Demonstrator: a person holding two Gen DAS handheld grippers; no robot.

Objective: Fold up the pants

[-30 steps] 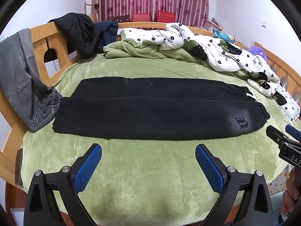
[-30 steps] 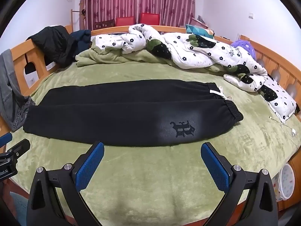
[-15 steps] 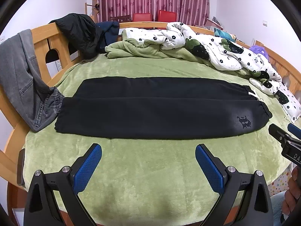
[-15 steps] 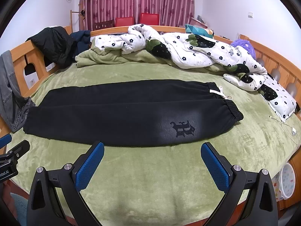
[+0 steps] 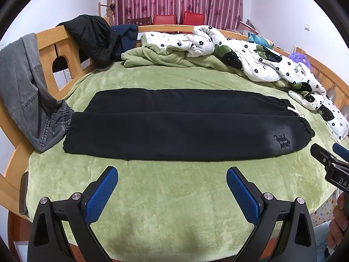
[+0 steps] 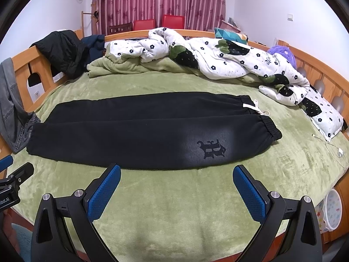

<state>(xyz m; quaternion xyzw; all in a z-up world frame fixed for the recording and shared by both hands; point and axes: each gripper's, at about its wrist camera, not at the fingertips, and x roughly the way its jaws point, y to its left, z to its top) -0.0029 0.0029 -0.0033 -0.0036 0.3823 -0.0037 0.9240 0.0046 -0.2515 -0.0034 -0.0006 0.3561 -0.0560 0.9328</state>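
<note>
The black pants (image 5: 181, 126) lay flat across the green bed (image 5: 174, 196), folded lengthwise with one leg on the other, cuffs at the left, elastic waistband at the right. A dark emblem (image 6: 211, 149) sat on the near layer close to the waistband, and a white drawstring (image 6: 255, 108) trailed off the far layer at the right end.

The left hand-held gripper (image 5: 172, 185) was released, blue pads spread wide, held over bare blanket just near of the pants' near edge, touching nothing. The right hand-held gripper (image 6: 176, 183) was equally spread and unloaded, its left pad tip right at the pants' near edge below the emblem.

Grey jeans (image 5: 28, 100) draped over the wooden rail (image 5: 65, 50) at the left, hem just beside the pants' cuffs. A floral duvet (image 6: 229, 59) was heaped along the far side, a black jacket (image 5: 91, 37) at the far left corner, and a white cable (image 6: 333, 146) lay at the right.
</note>
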